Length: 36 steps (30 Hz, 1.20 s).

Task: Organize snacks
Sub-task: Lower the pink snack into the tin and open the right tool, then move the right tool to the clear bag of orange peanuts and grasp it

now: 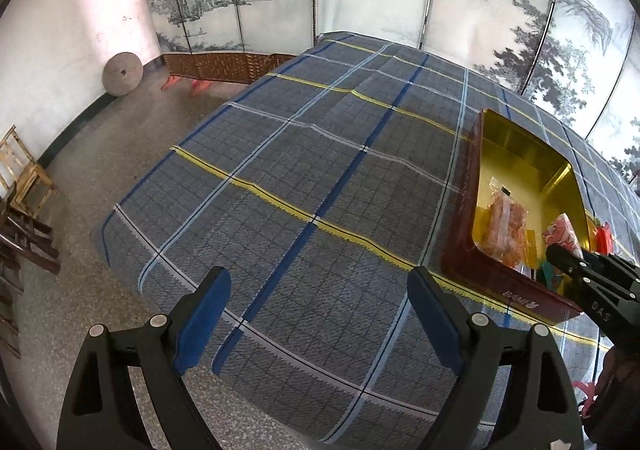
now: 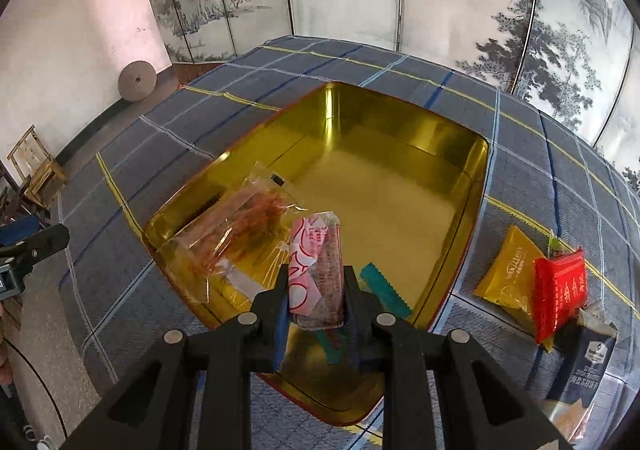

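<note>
With a clear-wrapped orange snack bag (image 2: 236,226) already in the gold-lined tin box (image 2: 400,153), the right claw (image 2: 316,290) clamps a pink-and-white packet (image 2: 316,262) over it, the left claw (image 1: 316,314) gapes empty, and yellow (image 2: 506,270), red (image 2: 560,294) and dark-blue (image 2: 588,362) packets wait on the tabletop (image 2: 520,137).

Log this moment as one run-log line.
right tool: shut on pink snack packet over gold tin | left tool: open, empty | loose packets: on tablecloth
</note>
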Available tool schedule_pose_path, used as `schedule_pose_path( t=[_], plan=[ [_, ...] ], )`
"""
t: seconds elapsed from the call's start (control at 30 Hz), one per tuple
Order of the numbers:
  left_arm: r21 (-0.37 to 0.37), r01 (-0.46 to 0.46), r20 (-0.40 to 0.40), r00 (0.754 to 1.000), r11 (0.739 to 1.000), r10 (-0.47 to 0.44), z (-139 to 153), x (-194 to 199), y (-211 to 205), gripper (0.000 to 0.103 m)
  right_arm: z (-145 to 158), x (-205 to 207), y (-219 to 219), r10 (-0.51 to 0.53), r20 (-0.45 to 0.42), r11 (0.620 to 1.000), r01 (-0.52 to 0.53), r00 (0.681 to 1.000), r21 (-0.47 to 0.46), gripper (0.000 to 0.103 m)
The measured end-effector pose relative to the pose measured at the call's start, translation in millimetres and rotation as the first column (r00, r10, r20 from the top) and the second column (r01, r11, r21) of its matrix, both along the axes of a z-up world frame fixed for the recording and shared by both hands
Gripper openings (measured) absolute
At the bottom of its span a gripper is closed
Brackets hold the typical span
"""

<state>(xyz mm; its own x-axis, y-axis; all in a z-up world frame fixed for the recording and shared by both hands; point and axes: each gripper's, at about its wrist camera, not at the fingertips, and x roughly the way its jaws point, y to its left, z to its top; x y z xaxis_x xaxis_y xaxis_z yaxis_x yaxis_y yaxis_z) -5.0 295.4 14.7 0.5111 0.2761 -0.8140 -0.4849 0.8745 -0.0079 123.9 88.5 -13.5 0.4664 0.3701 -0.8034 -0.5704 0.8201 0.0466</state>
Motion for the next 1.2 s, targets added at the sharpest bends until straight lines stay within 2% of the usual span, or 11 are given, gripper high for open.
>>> schedule_pose_path(
  t=[0.3, 0.37, 0.43, 0.47, 0.73, 1.0, 1.2],
  plan=[
    [-0.005, -0.005, -0.01, 1.0, 1.0, 0.005, -3, 0, 0, 0.088, -4, -4, 4, 0.012, -0.003, 1.0, -0.012, 1.0, -0.01, 0.024],
    [-0.007, -0.006, -0.01, 1.0, 1.0, 0.006, -4, 0, 0, 0.088, -3, -5, 5, 0.02, 0.002, 1.0, -0.02, 1.0, -0.01, 0.027],
    [-0.009, -0.003, -0.013, 1.0, 1.0, 0.003, -5, 1, -1, 0.088, 0, -6, 5, 0.021, 0.011, 1.0, -0.021, 1.0, -0.009, 0.041],
    [-0.008, -0.001, -0.015, 1.0, 1.0, 0.001, -5, 1, -2, 0.088, 1, -7, 5, 0.022, 0.019, 1.0, -0.022, 1.0, -0.008, 0.044],
    [-0.002, 0.013, -0.005, 1.0, 1.0, -0.013, 0, 1, -11, 0.088, 13, -8, -5, 0.013, 0.039, 1.0, -0.014, 0.999, 0.023, 0.045],
    [0.003, 0.072, 0.004, 0.997, 0.997, -0.073, 6, 9, -39, 0.088, 32, -13, -52, -0.037, 0.074, 0.997, 0.032, 0.997, 0.068, 0.045],
    [0.015, 0.168, 0.005, 0.986, 0.986, -0.168, 10, 23, -80, 0.088, 44, -9, -123, -0.165, 0.119, 0.985, 0.158, 0.979, 0.066, 0.045]
  ],
)
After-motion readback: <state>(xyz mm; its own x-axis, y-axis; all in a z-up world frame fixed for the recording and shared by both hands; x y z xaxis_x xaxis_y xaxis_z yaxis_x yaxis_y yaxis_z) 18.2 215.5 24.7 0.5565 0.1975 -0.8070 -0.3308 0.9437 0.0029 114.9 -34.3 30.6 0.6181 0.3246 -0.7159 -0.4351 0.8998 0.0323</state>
